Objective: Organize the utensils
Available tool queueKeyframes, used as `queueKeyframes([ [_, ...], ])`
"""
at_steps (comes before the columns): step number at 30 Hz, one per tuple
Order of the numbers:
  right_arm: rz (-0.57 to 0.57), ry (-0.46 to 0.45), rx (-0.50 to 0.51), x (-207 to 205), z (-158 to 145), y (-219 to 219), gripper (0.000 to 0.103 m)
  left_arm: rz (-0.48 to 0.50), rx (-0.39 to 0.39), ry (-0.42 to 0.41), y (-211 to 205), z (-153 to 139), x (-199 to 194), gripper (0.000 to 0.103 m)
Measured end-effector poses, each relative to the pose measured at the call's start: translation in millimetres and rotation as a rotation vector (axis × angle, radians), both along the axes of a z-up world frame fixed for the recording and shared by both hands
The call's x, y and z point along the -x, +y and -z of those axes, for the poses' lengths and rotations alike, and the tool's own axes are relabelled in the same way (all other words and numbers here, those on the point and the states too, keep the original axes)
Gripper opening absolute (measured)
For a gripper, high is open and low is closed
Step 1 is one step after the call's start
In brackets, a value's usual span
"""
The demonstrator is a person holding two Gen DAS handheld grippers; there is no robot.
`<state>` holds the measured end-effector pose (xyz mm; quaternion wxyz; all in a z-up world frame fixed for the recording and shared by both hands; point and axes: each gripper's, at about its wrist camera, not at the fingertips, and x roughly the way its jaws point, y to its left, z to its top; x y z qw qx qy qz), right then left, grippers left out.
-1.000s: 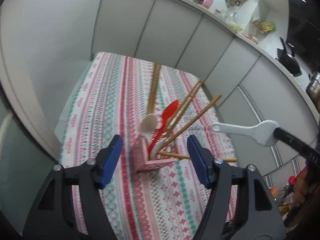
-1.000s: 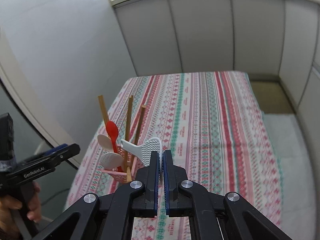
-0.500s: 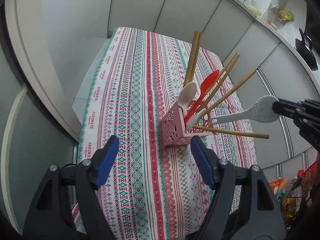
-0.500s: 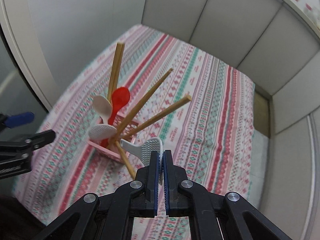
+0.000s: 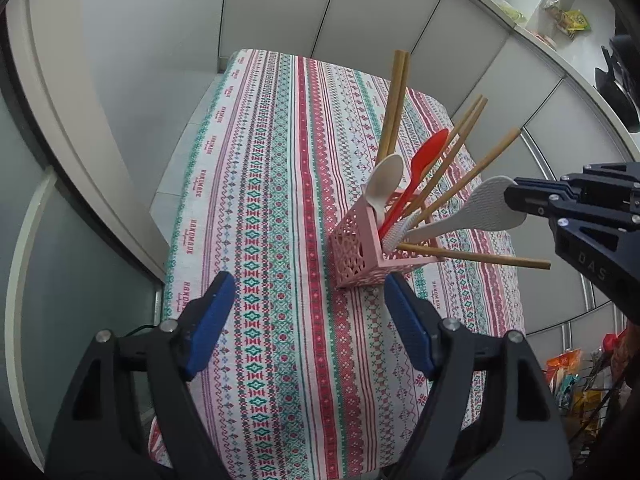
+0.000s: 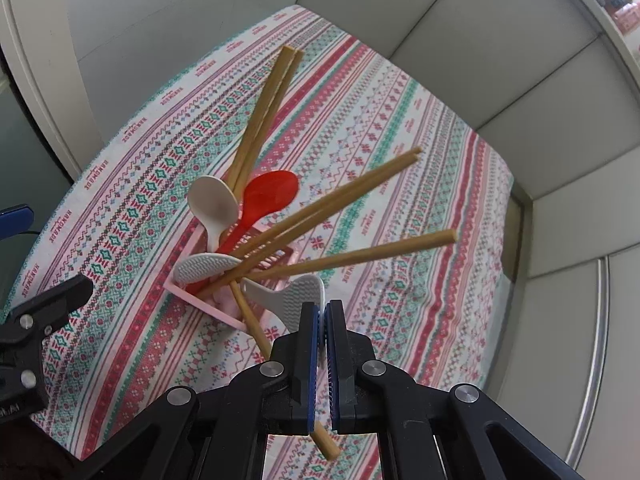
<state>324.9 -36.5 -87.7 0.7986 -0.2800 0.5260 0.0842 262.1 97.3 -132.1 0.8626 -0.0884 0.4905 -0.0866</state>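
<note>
A pink lattice utensil holder (image 5: 354, 246) (image 6: 200, 300) stands on the striped tablecloth. In it are several wooden chopsticks (image 5: 394, 100) (image 6: 264, 112), a red spoon (image 5: 428, 156) (image 6: 272, 196), a beige spoon (image 5: 386, 180) (image 6: 210, 204) and a white rice paddle (image 6: 204, 266). My right gripper (image 6: 322, 308) (image 5: 516, 200) is shut on the head of a second white rice paddle (image 6: 298, 294) (image 5: 490, 210). Its handle end reaches the holder's mouth. My left gripper (image 5: 308, 298) hangs just short of the holder; its jaws are opening with nothing between them.
The tablecloth (image 5: 272, 200) (image 6: 400, 220) covers a small table set against grey cabinet fronts (image 5: 360, 8). One chopstick (image 5: 480, 258) sticks out sideways past the holder's rim. A cluttered counter (image 5: 560, 20) runs at the upper right. The table's near edge drops off below my left gripper.
My right gripper has swung in with the paddle, bringing its handle end from beside the holder to its mouth. The left gripper tilted downward and its jaws spread slightly.
</note>
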Motion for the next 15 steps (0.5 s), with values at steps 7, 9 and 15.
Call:
queueKeyframes([
  [7, 0.003, 0.009, -0.091, -5, 0, 6, 0.009, -0.001, -0.031, -0.006, -5, 2, 0, 0.080],
  [9, 0.009, -0.008, -0.128, -2, -8, 4, 0.028, 0.001, -0.045, -0.012, -6, 1, 0, 0.081],
  [15, 0.019, -0.093, -0.196, 14, -38, -7, 0.036, -0.008, -0.103, -0.038, -11, -3, 5, 0.083],
])
